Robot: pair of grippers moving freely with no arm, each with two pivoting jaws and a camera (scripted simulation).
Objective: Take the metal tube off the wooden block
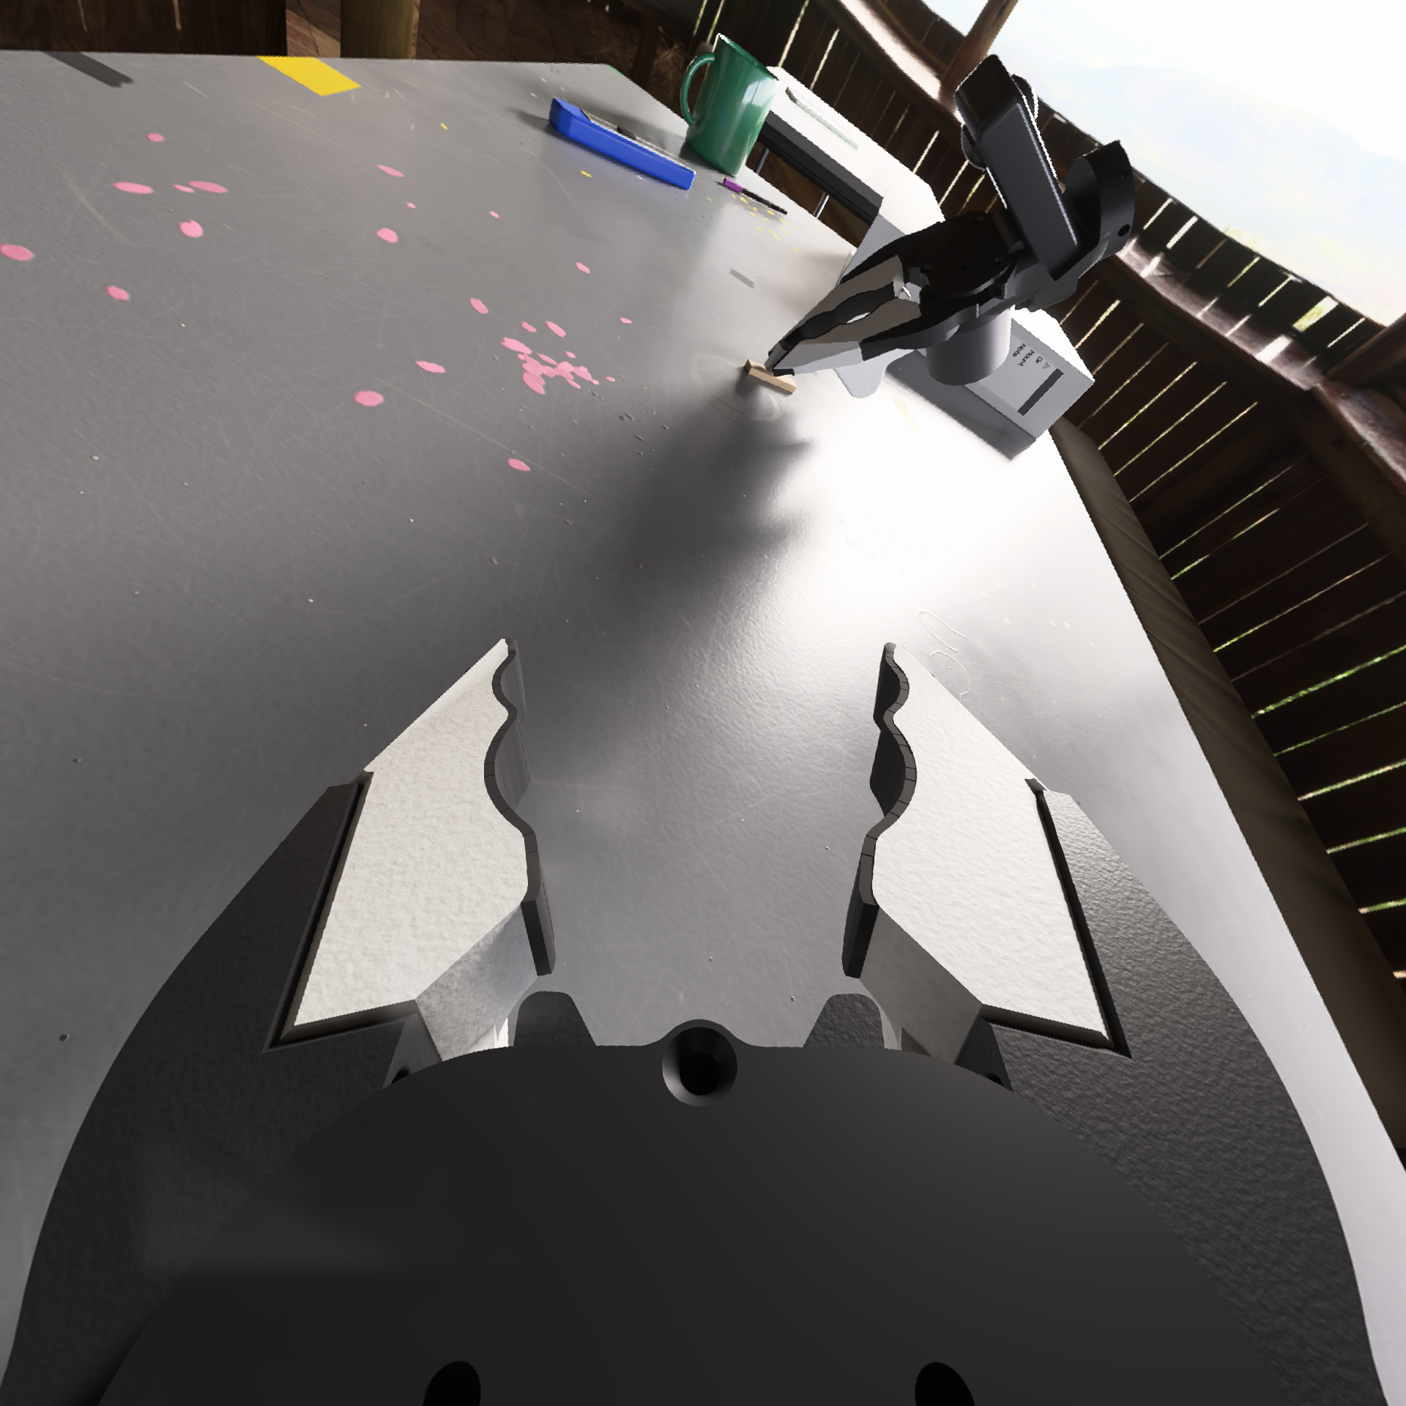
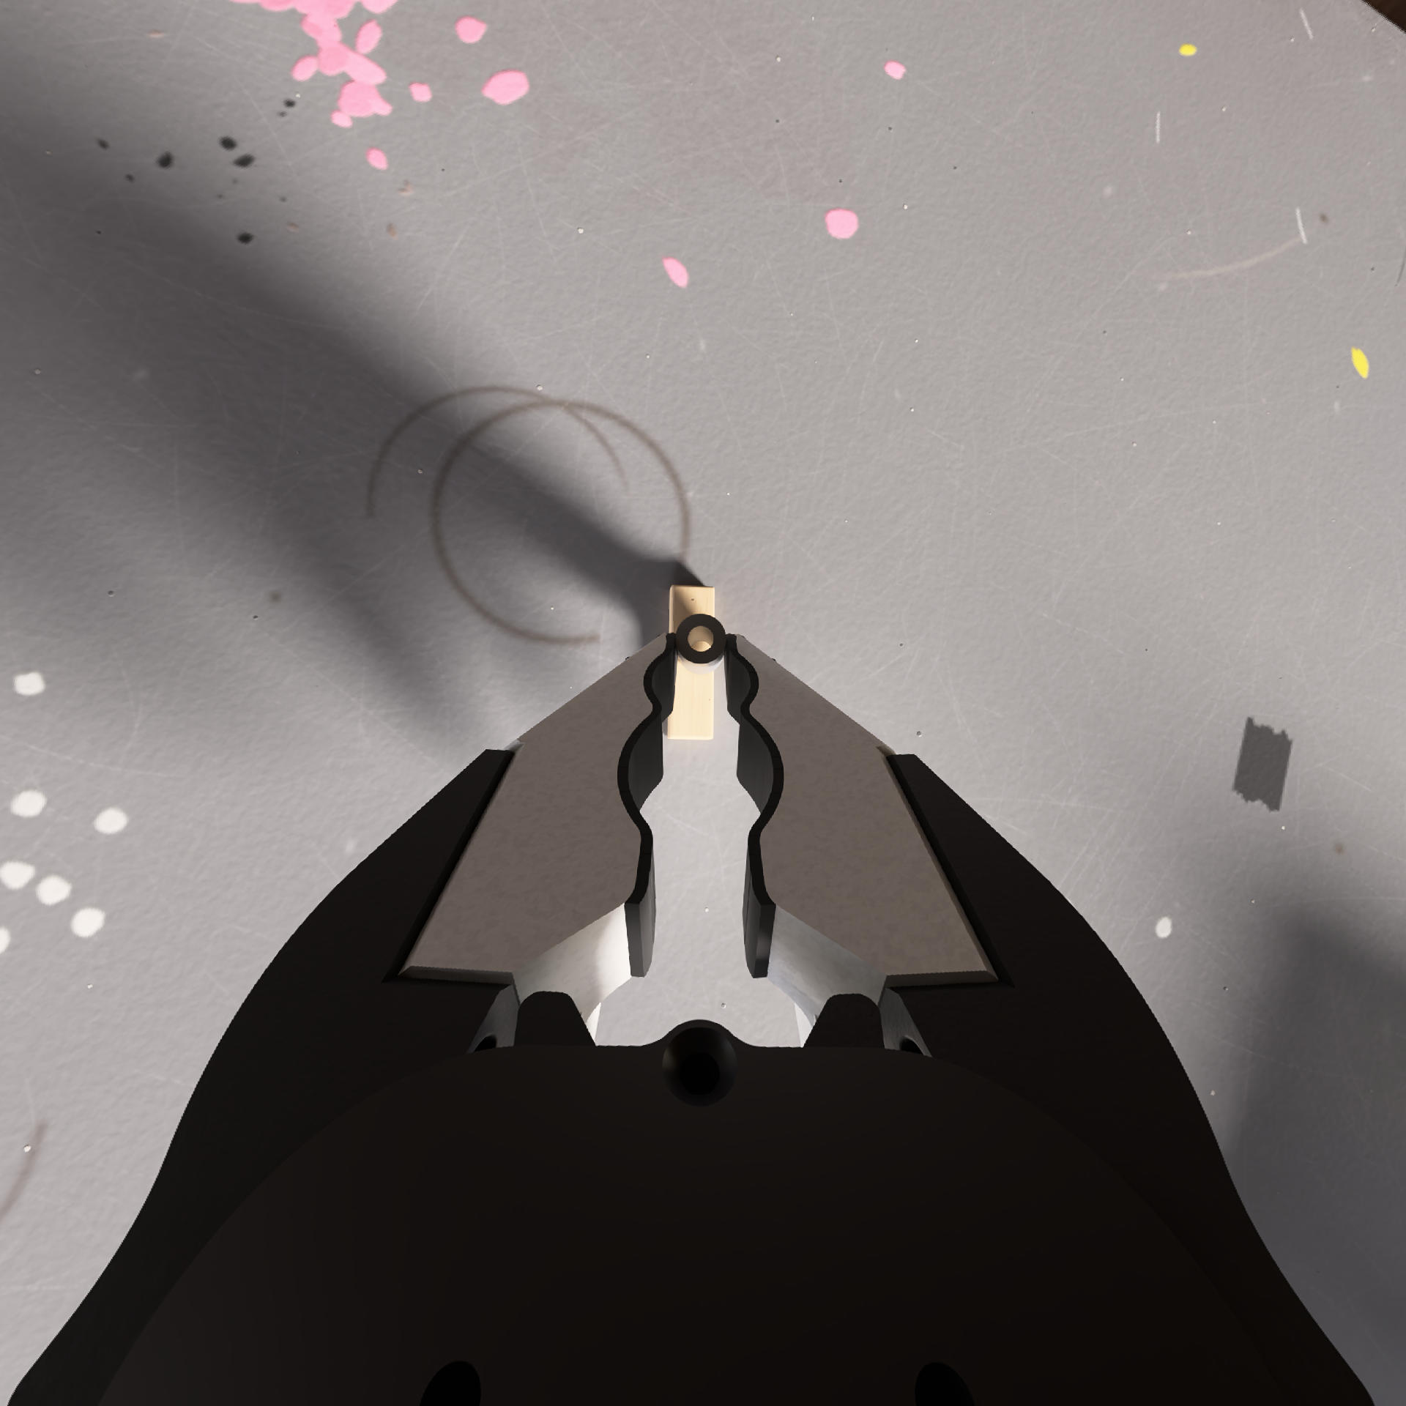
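A small pale wooden block [image 2: 691, 704] lies flat on the grey table. A short dark metal tube [image 2: 699, 637] stands on it, seen end-on as a ring. My right gripper [image 2: 699, 639] points down over the block, its fingertips closed on the tube. In the left wrist view the right gripper [image 1: 784, 365] shows far off, its tips on the block [image 1: 768, 376]; the tube is hidden there. My left gripper [image 1: 696, 654] is open and empty, low over the table, well short of the block.
The grey table [image 1: 380, 532] bears pink paint spots. At its far end stand a green mug [image 1: 726, 106], a blue flat case [image 1: 620, 144] and a purple pen [image 1: 749, 192]. A grey box [image 1: 1019, 388] sits by the right edge. A wooden railing [image 1: 1217, 456] runs beyond.
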